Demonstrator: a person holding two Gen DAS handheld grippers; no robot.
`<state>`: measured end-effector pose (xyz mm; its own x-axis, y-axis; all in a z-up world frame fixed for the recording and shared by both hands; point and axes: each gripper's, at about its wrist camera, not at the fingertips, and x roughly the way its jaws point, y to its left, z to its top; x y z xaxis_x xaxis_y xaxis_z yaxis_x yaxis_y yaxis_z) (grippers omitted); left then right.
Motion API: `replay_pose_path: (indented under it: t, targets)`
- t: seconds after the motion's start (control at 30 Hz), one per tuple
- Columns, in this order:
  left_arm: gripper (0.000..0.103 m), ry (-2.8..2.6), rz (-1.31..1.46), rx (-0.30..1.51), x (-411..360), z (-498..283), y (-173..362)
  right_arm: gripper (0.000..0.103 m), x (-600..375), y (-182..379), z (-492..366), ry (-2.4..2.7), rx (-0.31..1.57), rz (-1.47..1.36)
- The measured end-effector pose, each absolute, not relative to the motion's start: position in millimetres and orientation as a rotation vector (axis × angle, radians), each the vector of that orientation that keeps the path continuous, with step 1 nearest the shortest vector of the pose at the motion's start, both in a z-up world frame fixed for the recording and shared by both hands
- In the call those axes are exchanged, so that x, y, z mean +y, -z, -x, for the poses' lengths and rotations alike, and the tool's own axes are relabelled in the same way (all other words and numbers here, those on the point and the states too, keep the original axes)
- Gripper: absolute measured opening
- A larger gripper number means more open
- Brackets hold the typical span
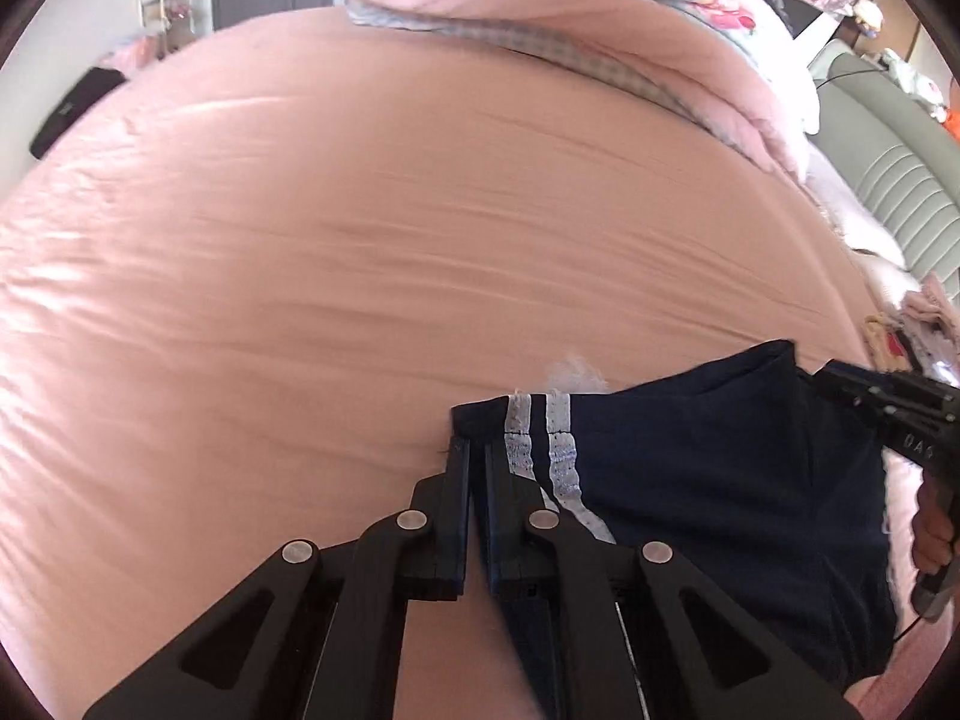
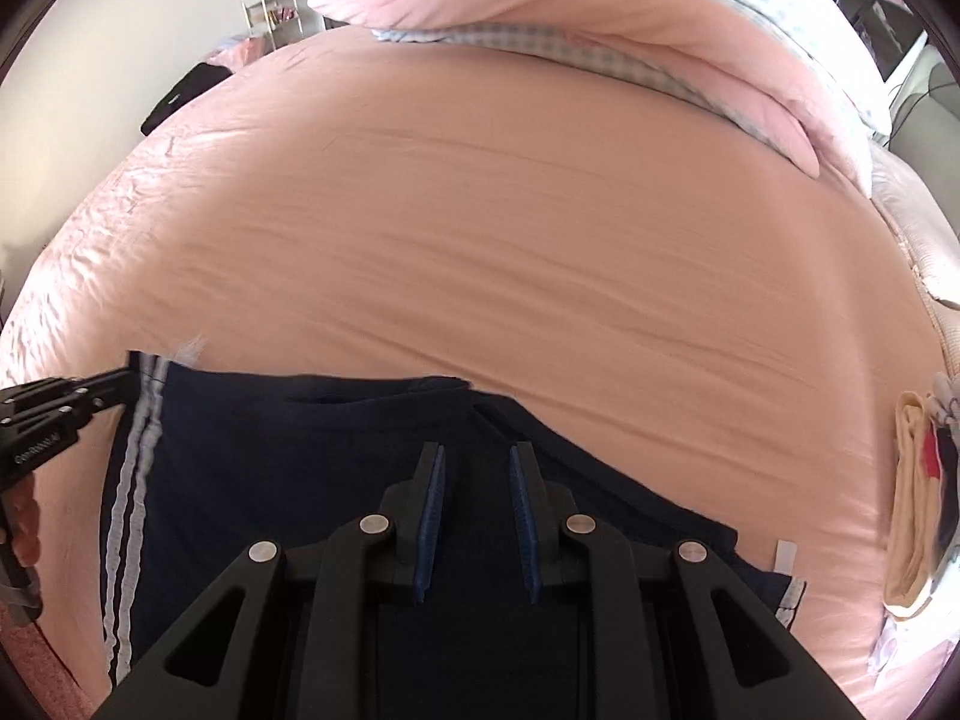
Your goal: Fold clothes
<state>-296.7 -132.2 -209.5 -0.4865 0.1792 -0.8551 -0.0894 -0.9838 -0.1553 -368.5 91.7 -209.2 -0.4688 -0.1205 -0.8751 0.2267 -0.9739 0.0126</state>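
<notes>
Shorts (image 2: 336,480): navy knit, white side stripes, flat on the bed (image 2: 480,240).
Left claw (image 1: 477,468): pinching the striped edge.
Right claw (image 2: 477,516): parted, holding nothing.

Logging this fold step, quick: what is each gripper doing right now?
Left gripper: closed on the striped edge of the navy shorts.
Right gripper: open, holding nothing, fingers above the shorts.

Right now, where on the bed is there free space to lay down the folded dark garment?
The pink sheet is bare between the navy garment and the bunched quilt. It is crowded at the quilt and at the right edge, where a small clothes pile lies.
</notes>
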Motion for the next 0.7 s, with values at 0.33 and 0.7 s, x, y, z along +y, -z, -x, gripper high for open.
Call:
replay_pose_path:
  t: [0.33,0.7]
  targets:
    - [0.006,-2.578,1.588,-0.111,-150,303,211,0.022,58,210,364,2.576,0.314,-1.427]
    - [0.009,-2.398,1.514,-0.11,-133,293,207,0.022,35,220,341,2.396,0.414,-1.407]
